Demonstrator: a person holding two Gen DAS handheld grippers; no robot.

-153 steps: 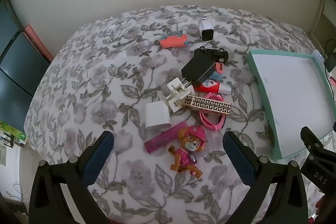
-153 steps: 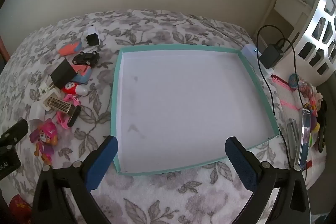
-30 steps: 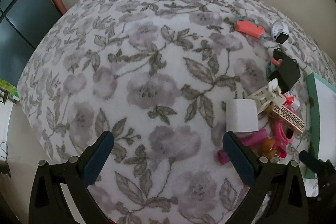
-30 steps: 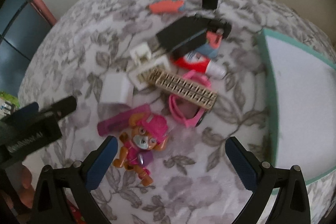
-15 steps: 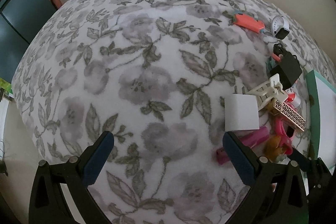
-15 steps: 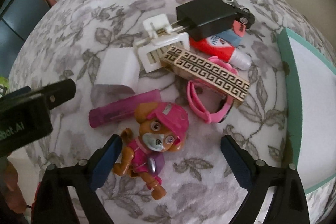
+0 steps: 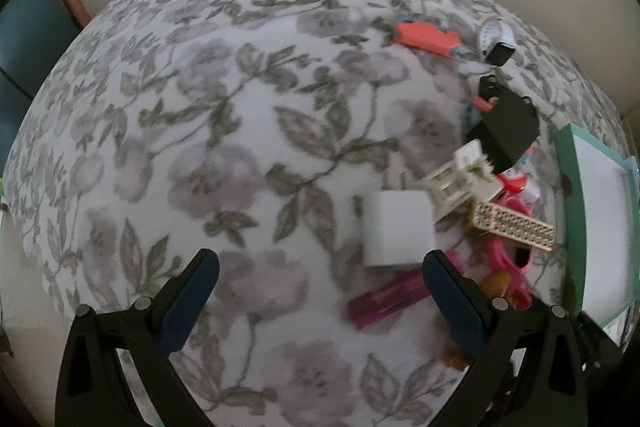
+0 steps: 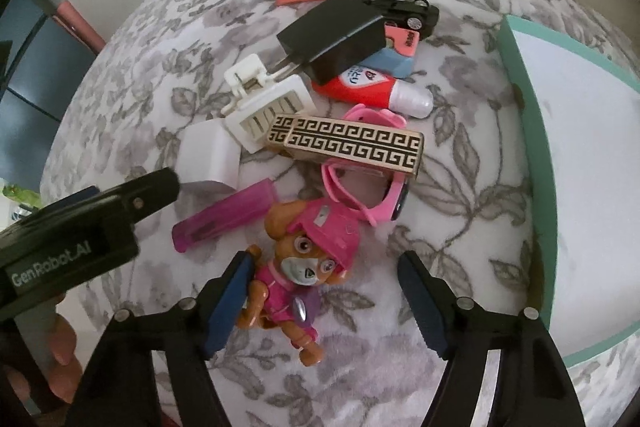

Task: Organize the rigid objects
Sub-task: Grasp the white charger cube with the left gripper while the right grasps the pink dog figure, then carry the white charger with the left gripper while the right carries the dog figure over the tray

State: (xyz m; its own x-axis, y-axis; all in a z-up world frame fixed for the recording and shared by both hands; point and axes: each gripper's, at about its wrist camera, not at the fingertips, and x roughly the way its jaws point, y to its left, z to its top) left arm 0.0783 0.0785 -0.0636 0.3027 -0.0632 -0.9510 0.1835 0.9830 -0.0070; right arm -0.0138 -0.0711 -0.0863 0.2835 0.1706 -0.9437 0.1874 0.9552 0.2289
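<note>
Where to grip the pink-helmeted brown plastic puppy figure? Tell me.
Pinch the pink-helmeted brown plastic puppy figure across its torso, coming from above with the right hand-held gripper. It lies flat on the floral grey-and-white blanket, clear sides, between jaws that have just been closing.

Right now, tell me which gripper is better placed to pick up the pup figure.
Right. The right gripper already straddles the pup figure, its jaws just closing without pressing yet. The left gripper hangs open over bare blanket, beside the pile.
</note>
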